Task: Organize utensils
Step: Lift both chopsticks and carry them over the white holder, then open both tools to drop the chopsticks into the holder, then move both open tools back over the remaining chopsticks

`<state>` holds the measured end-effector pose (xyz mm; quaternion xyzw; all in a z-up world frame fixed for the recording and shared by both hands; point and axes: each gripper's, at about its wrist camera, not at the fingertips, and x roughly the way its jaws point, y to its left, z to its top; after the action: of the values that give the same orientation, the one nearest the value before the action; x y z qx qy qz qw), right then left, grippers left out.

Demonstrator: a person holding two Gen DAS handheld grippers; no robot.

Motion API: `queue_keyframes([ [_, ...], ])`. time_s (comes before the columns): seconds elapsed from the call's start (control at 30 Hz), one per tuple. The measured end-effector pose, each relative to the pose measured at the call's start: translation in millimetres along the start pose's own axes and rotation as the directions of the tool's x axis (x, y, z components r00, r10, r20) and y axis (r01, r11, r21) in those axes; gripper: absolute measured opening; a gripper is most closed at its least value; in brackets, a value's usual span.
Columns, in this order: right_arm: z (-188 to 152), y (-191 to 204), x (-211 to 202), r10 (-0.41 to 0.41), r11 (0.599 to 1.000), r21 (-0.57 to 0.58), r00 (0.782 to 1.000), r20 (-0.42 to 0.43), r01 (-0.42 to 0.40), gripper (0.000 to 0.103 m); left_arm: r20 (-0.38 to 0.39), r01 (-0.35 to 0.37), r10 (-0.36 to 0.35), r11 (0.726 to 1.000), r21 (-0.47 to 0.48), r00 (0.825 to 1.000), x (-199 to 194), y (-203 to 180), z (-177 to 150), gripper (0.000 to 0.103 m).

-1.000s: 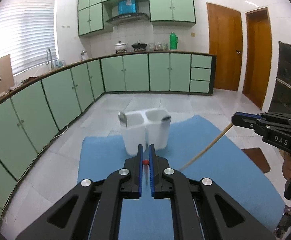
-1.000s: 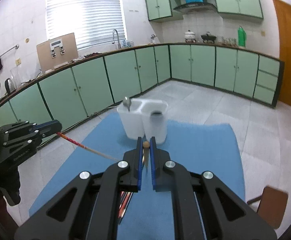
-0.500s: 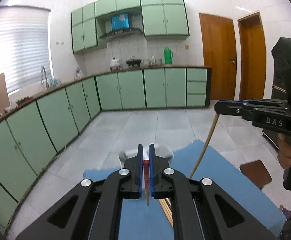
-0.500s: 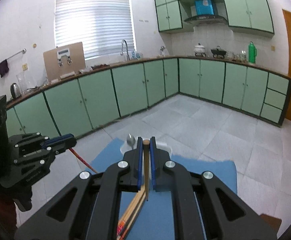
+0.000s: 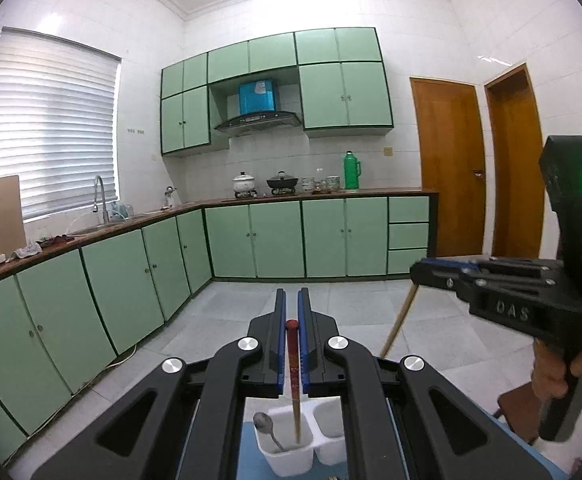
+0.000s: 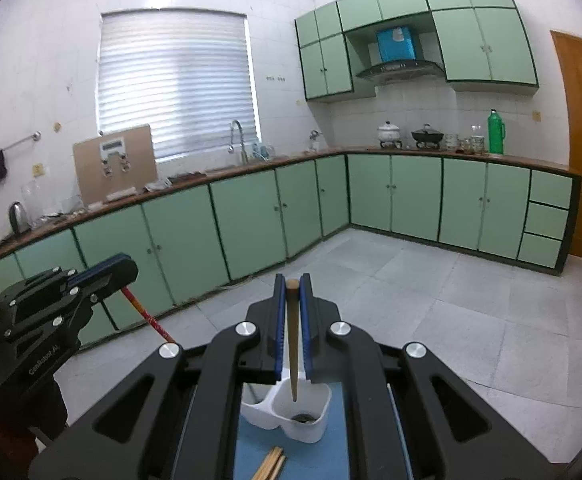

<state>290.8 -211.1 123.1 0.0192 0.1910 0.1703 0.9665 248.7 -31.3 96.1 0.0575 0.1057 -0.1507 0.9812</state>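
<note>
- A green-cabinet kitchen lies behind a blue mat (image 6: 251,446).
- The left gripper (image 5: 290,322) pinches a red-topped chopstick (image 5: 293,376); the right gripper (image 6: 292,306) pinches a plain wooden chopstick (image 6: 293,344).
- Both hang over the white two-cup holder (image 5: 291,458), where a spoon (image 5: 265,426) stands.
- Next, I judge: lower each tip into a cup, then release.

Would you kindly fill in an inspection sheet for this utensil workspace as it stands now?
Surface: blue mat under a white two-cup holder.
Job's things: spoon in one cup; red chopstick hanging over the holder; plain chopstick likewise; more chopsticks lying on the mat.
Clutter: brown stool beside the mat.
Grippers: left hand-held gripper shut on the red chopstick; right hand-held gripper shut on the plain chopstick.
Cables: one along the floor by the cabinets.
Surroundings: green cabinets, window blind, wooden doors.
</note>
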Motion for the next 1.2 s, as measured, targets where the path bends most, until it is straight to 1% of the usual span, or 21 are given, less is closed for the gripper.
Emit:
queue_keyframes([
  [0.1,-13.3,-1.8,22.6,-0.006,1.0,0.01,0.999,-0.052,0.007,0.006,-0.014,-0.01,0.01,1.0,-0.019,1.0,23.1,3.8,-13.8,0.005],
  [0.2,-27.9,-1.9,38.2,-0.007,1.0,0.011,0.996,-0.094,0.008,0.006,-0.066,0.002,-0.004,1.0,-0.03,0.998,49.0,9.5,-29.4,0.006],
  [0.23,-31.6,-0.7,41.7,-0.006,1.0,0.01,0.994,-0.109,0.008,0.007,-0.102,0.012,-0.016,0.999,-0.038,0.995,57.5,11.7,-36.1,0.006],
  [0.3,-38.7,-1.8,45.2,-0.01,1.0,0.013,0.992,-0.124,0.012,0.01,-0.143,0.01,-0.018,0.998,-0.056,0.99,64.3,15.7,-44.6,0.011],
  [0.37,-42.7,-2.6,43.0,-0.019,1.0,0.015,0.992,-0.124,0.021,0.012,-0.163,-0.001,-0.009,0.998,-0.062,0.987,63.5,20.3,-51.6,0.024],
  [0.4,-44.6,-2.3,40.9,-0.024,0.999,0.02,0.992,-0.122,0.027,0.021,-0.166,-0.004,-0.007,0.998,-0.065,0.986,59.8,22.1,-54.7,0.025],
  [0.43,-46.2,-3.4,37.5,-0.03,0.999,0.026,0.993,-0.116,0.034,0.032,-0.169,-0.004,-0.007,0.998,-0.068,0.986,55.7,24.1,-56.8,0.027],
  [0.5,-49.6,-4.8,25.9,-0.046,0.998,0.033,0.994,-0.094,0.05,0.04,-0.175,-0.012,0.0,0.998,-0.068,0.984,44.3,26.2,-60.1,0.033],
  [0.57,-55.9,-5.0,12.5,-0.069,0.997,0.032,0.994,-0.079,0.072,0.048,-0.177,-0.021,0.008,0.997,-0.072,0.984,27.0,25.7,-64.9,0.044],
  [0.63,-65.4,-2.8,-3.8,-0.093,0.995,0.033,0.994,-0.058,0.095,0.064,-0.182,-0.031,0.016,0.997,-0.077,0.983,7.9,23.2,-71.4,0.049],
  [0.67,-72.4,-1.3,-12.8,-0.105,0.994,0.031,0.993,-0.048,0.106,0.067,-0.185,-0.032,0.017,0.996,-0.082,0.983,2.8,21.8,-75.2,0.053],
  [0.7,-79.7,-0.4,-19.6,-0.113,0.993,0.031,0.993,-0.043,0.114,0.074,-0.191,-0.033,0.016,0.996,-0.086,0.982,-4.6,19.2,-80.9,0.055],
  [0.73,-89.4,0.6,-26.8,-0.121,0.992,0.033,0.992,-0.042,0.123,0.081,-0.202,-0.037,0.018,0.995,-0.088,0.979,-14.6,14.9,-89.9,0.06],
  [0.77,-102.0,1.5,-34.4,-0.126,0.991,0.037,0.991,-0.046,0.128,0.084,-0.213,-0.041,0.021,0.995,-0.088,0.977,-21.9,11.6,-98.2,0.063],
  [0.8,-112.0,1.4,-38.7,-0.127,0.991,0.04,0.99,-0.053,0.129,0.087,-0.231,-0.044,0.022,0.995,-0.089,0.973,-29.4,7.6,-109.8,0.064],
  [0.83,-127.2,3.3,-43.2,-0.128,0.99,0.043,0.989,-0.074,0.131,0.089,-0.253,-0.044,0.019,0.994,-0.096,0.967,-36.8,4.0,-122.6,0.065],
  [0.97,-184.3,16.2,-51.1,-0.147,0.988,0.03,0.974,-0.173,0.155,0.089,-0.347,-0.06,0.017,0.992,-0.112,0.938,-48.8,-7.8,-172.5,0.067],
  [1.03,-218.5,22.6,-51.5,-0.151,0.986,0.031,0.961,-0.233,0.163,0.089,-0.408,-0.063,0.006,0.99,-0.128,0.913,-51.1,-12.3,-199.7,0.067],
  [1.07,-229.4,24.9,-51.0,-0.146,0.986,0.043,0.956,-0.256,0.162,0.089,-0.435,-0.067,0.001,0.989,-0.135,0.9,-53.0,-14.4,-212.3,0.067],
  [1.13,-260.1,30.7,-49.4,-0.129,0.984,0.073,0.937,-0.323,0.161,0.089,-0.484,-0.078,0.004,0.988,-0.133,0.875,-56.2,-18.2,-236.1,0.067],
  [1.2,-280.8,34.8,-49.9,-0.13,0.983,0.076,0.923,-0.362,0.168,0.089,-0.518,-0.084,0.007,0.989,-0.126,0.855,-56.6,-21.9,-252.0,0.067],
])
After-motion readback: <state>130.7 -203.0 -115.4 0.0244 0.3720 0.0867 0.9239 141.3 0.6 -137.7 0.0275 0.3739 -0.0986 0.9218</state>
